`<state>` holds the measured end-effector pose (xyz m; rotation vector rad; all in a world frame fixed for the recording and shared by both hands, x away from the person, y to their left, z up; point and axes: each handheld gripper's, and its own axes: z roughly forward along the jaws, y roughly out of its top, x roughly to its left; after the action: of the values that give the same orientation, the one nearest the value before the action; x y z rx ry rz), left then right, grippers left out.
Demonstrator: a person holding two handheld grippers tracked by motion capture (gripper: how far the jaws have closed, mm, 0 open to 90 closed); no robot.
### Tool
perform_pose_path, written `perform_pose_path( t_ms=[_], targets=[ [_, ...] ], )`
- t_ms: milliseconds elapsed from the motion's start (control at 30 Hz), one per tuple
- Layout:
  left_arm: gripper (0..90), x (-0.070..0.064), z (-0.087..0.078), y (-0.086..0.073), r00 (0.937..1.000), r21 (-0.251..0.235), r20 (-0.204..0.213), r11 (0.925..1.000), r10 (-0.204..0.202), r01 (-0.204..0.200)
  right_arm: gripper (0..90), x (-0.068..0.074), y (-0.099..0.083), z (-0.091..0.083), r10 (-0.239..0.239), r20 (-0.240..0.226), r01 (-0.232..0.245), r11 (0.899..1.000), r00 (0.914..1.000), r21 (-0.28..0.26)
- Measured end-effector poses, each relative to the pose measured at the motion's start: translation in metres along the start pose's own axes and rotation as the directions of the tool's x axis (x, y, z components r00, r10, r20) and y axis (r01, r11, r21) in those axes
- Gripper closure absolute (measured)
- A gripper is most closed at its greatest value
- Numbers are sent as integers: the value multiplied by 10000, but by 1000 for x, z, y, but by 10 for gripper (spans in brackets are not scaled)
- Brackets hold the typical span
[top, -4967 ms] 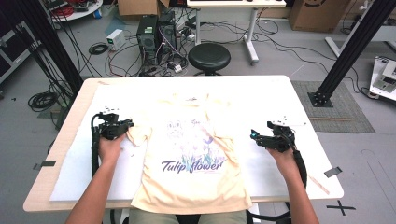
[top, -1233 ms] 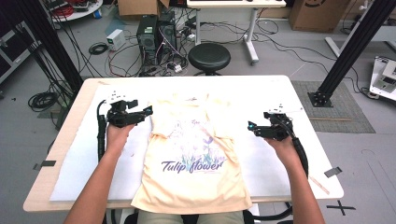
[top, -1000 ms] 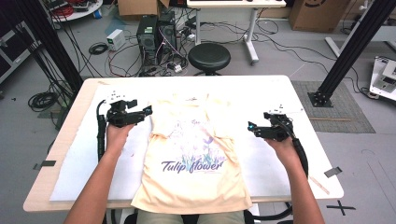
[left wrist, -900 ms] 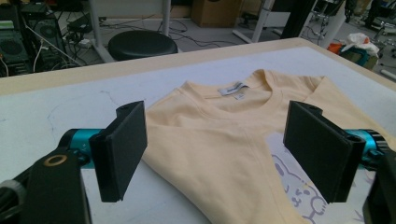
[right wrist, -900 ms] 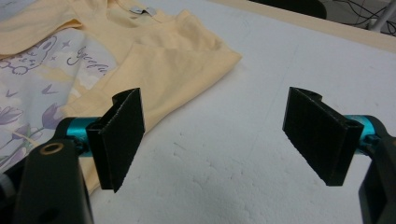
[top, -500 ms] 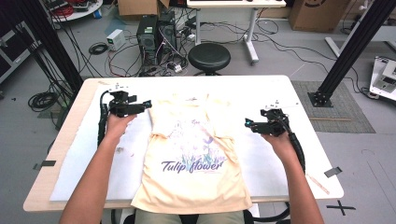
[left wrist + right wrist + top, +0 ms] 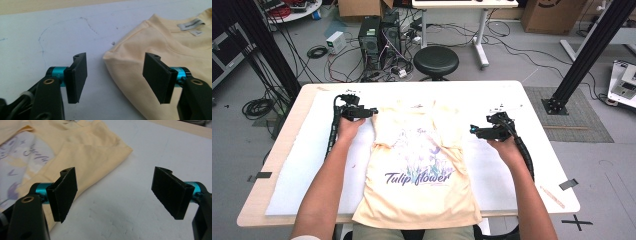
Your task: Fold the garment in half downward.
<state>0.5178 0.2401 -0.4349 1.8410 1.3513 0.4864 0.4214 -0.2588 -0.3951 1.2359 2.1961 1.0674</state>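
White desk (image 7: 312,165) carries the yellow T-shirt (image 7: 422,165), collar far; left hand-held gripper (image 7: 371,112) gapes at its shoulder, nearer than the likewise unclenched right hand-held gripper (image 7: 472,131).

- Grey floor (image 7: 257,150) all around the table (image 7: 532,150).
- Round black stool (image 7: 435,61) at 12 o'clock.
- Computer towers (image 7: 379,35) with tangled cables (image 7: 347,60) at 11 o'clock.
- Black frame post (image 7: 592,50) at 2 o'clock.

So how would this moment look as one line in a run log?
left gripper: open, at shoulder of pale yellow cotton T-shirt | right gripper: open, beside folded sleeve | shirt flat on white table cover
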Motion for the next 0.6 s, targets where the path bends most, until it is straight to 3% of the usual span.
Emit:
perform_pose_path(
  t_ms=[100, 133, 200, 233, 333, 433, 600],
  targets=[
    [436, 0, 8, -5, 10000, 320, 6, 9995, 41, -41, 212, -3, 6, 11, 234, 246, -234, 9997, 9994, 19],
    [489, 0, 10, -7, 9999, 412, 102, 9991, -7, 3, 212, -5, 11, 21, 337, 362, -343, 9993, 9988, 161],
    [497, -1, 10, -7, 9999, 369, 111, 9993, 52, -56, 213, -6, 14, 27, 423, 363, -434, 9986, 9984, 287],
    [585, -2, 11, -6, 9997, 362, 199, 9992, 151, -158, 213, -6, 18, 33, 447, 400, -464, 9980, 9982, 420],
    [656, -6, 10, -6, 9979, 411, 292, 9975, 571, -583, 215, -6, 28, 53, 489, 483, -527, 9952, 9976, 821],
    [789, -9, 10, -6, 9972, 464, 393, 9968, 637, -655, 247, -10, 34, 77, 677, 673, -756, 9896, 9954, 1222],
    [838, -13, 8, -8, 9963, 445, 261, 9955, 824, -836, 289, -17, 28, 98, 1184, 979, -1329, 9785, 9881, 1580]
  ],
)
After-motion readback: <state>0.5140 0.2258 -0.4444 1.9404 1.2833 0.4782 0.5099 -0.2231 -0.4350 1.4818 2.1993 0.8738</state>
